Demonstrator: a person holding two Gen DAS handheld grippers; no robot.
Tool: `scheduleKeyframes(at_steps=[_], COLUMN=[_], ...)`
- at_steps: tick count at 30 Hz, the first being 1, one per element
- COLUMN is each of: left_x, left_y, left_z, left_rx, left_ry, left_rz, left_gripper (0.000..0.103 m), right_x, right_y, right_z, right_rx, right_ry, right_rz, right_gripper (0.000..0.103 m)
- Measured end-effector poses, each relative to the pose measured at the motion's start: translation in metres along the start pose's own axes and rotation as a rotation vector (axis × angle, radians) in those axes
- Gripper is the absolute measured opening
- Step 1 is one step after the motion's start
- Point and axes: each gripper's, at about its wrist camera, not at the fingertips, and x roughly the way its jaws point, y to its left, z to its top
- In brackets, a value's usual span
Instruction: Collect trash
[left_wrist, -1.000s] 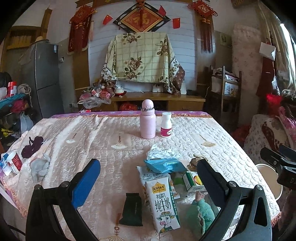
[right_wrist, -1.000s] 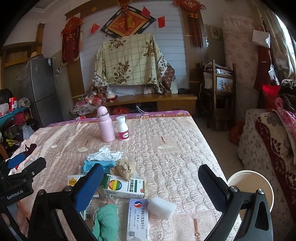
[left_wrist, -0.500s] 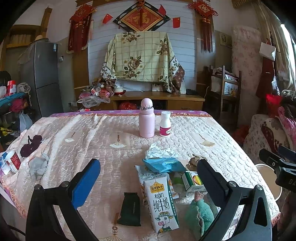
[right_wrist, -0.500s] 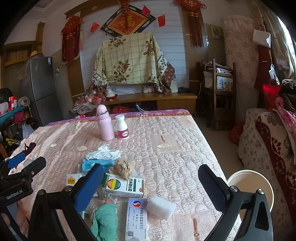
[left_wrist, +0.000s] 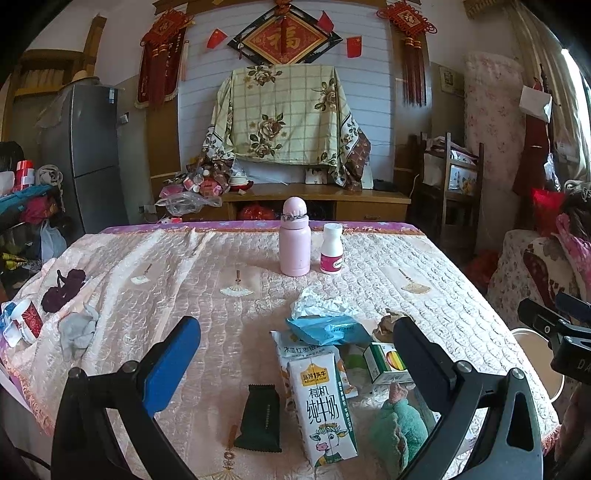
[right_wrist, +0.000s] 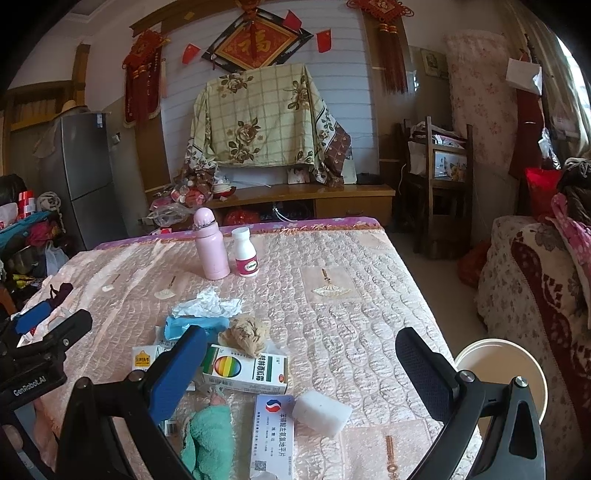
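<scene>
The trash lies in a loose cluster on the near part of a table covered in a pale pink quilted cloth (right_wrist: 369, 321). Farthest back in the cluster is a crumpled white tissue (right_wrist: 210, 304), touching a crumpled light-blue plastic wrapper (right_wrist: 192, 326) in front of it. Just to the right sits a wadded tan paper ball (right_wrist: 245, 332), resting against a white carton with a rainbow circle and green end (right_wrist: 245, 371). Nearer still lie a flat white medicine box with a red-and-blue logo (right_wrist: 273, 432), a white foam block (right_wrist: 322, 411) touching its right edge, and a fuzzy teal cloth lump (right_wrist: 208, 439). From the left wrist view, an upright-printed milk carton with a cartoon cow (left_wrist: 325, 406) lies over a flat white snack pouch (left_wrist: 295, 349), and a dark green sealed sachet (left_wrist: 258, 419) lies just left of it.

That makes three boxes or cartons, one pouch, one sachet, one tissue, one wrapper, one paper ball, one foam block and one cloth lump.

A round white bin (right_wrist: 506, 373) stands on the floor beside the table's right edge; its contents cannot be made out.

At the table's far end stand two bottles, just beside each other: a tall pink flask (right_wrist: 210, 245) and a small white bottle with a pink label (right_wrist: 245, 253).

The left gripper (left_wrist: 295, 354) and the right gripper (right_wrist: 301, 363) both hover over the cluster with fingers spread wide, holding nothing.
</scene>
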Motion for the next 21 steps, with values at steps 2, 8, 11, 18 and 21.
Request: scheduleKeyframes(at_steps=[2, 8, 11, 18, 21], left_x=[0.0002, -0.0004, 0.0003, 0.0022, 0.0052], left_y=[0.0005, 0.0042, 0.0044, 0.0075, 0.0095], left_z=[-0.0005, -0.0016, -0.0027, -0.0043, -0.0053], left_rx=[0.002, -0.011, -0.011, -0.016, -0.018], left_ry=[-0.002, 0.001, 0.006, 0.013, 0.024], left_rz=[0.002, -0.012, -0.014, -0.013, -0.01], left_gripper=[0.103, 0.103, 0.103, 0.103, 0.103], right_x=[-0.0003, 0.001, 0.0018, 0.0054, 0.0064], right_y=[0.0003, -0.0002, 0.0004, 0.0008, 0.0017], right_z=[-0.0001, -0.0001, -0.0008, -0.0038, -0.004], right_rx=[-0.005, 0.001, -0.001, -0.002, -0.005], right_ry=[-0.002, -0.003, -0.003, 0.009, 0.012], right_rz=[-0.004, -0.004, -0.01, -0.009, -0.011], right_gripper=[0.103, 0.103, 0.103, 0.103, 0.103])
